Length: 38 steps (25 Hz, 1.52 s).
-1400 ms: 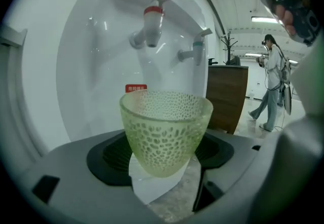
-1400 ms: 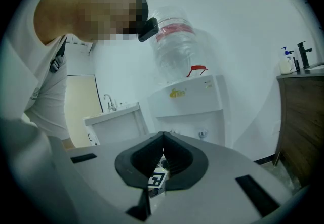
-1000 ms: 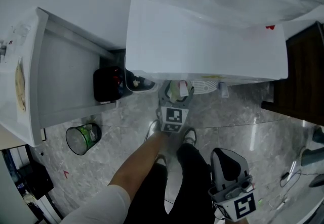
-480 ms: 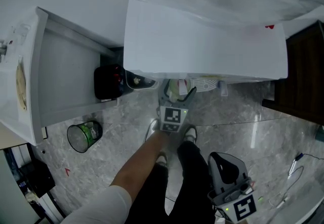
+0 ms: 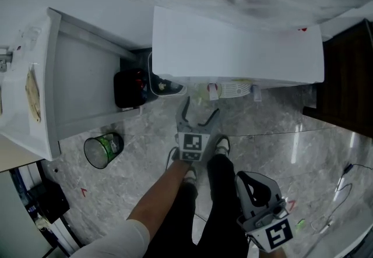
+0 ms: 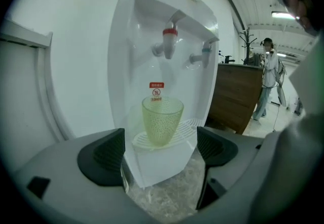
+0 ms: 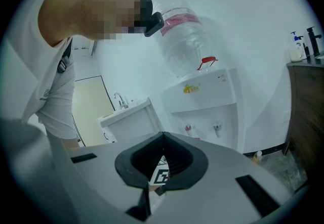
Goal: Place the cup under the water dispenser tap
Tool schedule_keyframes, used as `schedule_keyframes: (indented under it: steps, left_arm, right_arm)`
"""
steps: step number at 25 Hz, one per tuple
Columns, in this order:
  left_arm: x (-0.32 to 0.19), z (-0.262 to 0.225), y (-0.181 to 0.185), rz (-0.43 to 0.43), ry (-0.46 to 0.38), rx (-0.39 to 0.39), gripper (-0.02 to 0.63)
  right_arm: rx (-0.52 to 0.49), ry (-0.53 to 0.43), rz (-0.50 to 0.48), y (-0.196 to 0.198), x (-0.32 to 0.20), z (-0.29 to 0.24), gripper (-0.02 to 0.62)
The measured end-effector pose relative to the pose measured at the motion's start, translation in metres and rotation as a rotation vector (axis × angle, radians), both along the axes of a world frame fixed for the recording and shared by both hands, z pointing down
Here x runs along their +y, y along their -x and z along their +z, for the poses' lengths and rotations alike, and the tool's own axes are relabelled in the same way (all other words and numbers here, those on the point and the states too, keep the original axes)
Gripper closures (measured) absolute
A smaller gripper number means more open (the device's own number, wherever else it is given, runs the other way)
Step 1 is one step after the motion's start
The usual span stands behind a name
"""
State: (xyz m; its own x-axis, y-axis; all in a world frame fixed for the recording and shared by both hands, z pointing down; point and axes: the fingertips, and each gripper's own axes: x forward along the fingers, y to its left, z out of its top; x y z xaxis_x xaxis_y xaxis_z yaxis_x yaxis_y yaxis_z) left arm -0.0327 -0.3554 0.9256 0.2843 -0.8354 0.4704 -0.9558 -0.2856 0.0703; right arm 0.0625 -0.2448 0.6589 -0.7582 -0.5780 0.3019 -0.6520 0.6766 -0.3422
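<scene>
Our left gripper [image 6: 159, 149] is opening wide, clear of the cup [image 6: 162, 119] on the dispenser's tray.

Its jaws stand far apart with nothing pressed between them. We see the cup beyond them, untouched: a pale green dimpled tumbler, upright on the white drip tray [image 6: 188, 128]. It stands below the red tap [image 6: 169, 41] of the water dispenser [image 6: 132, 31], and the blue tap [image 6: 203, 56] is to its right. Our right gripper [image 7: 163, 137] hangs low beside our leg with its jaw tips together and nothing in them. In the head view, a green-lined bin [image 5: 103, 149] stands on the marbled floor [image 5: 280, 129], well left of the dispenser.
</scene>
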Motion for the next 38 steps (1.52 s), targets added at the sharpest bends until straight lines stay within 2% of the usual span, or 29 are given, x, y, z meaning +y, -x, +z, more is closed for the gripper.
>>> schedule_keyframes:
  steps: [3, 7, 10, 13, 18, 20, 27, 38]
  left_arm:
    - [0.039, -0.039, 0.005, 0.026, 0.035, 0.015, 0.178]
    - [0.097, -0.129, -0.006, 0.12, 0.05, 0.071, 0.198]
    - [0.133, -0.209, -0.01, 0.181, 0.033, 0.102, 0.328]
    - [0.161, -0.281, -0.007, 0.215, 0.013, 0.123, 0.413]
    - [0.194, -0.384, -0.002, 0.253, -0.031, 0.151, 0.499]
    - [0.208, -0.416, -0.001, 0.266, -0.041, 0.158, 0.512]
    - [0.246, -0.49, 0.0, 0.3, -0.064, 0.169, 0.516]
    - [0.292, -0.561, 0.004, 0.333, -0.09, 0.19, 0.593]
  right_arm:
    - [0.011, 0.003, 0.004, 0.009, 0.009, -0.018, 0.58]
    - [0.029, -0.001, 0.013, 0.023, 0.026, -0.057, 0.58]
    - [0.042, -0.027, 0.04, 0.03, 0.037, -0.095, 0.58]
    - [0.054, -0.052, 0.072, 0.033, 0.05, -0.133, 0.58]
    - [0.071, -0.09, 0.088, 0.038, 0.079, -0.191, 0.58]
    - [0.072, -0.103, 0.09, 0.041, 0.093, -0.211, 0.58]
    - [0.056, -0.141, 0.12, 0.043, 0.131, -0.266, 0.58]
    - [0.047, -0.209, 0.153, 0.051, 0.173, -0.321, 0.58]
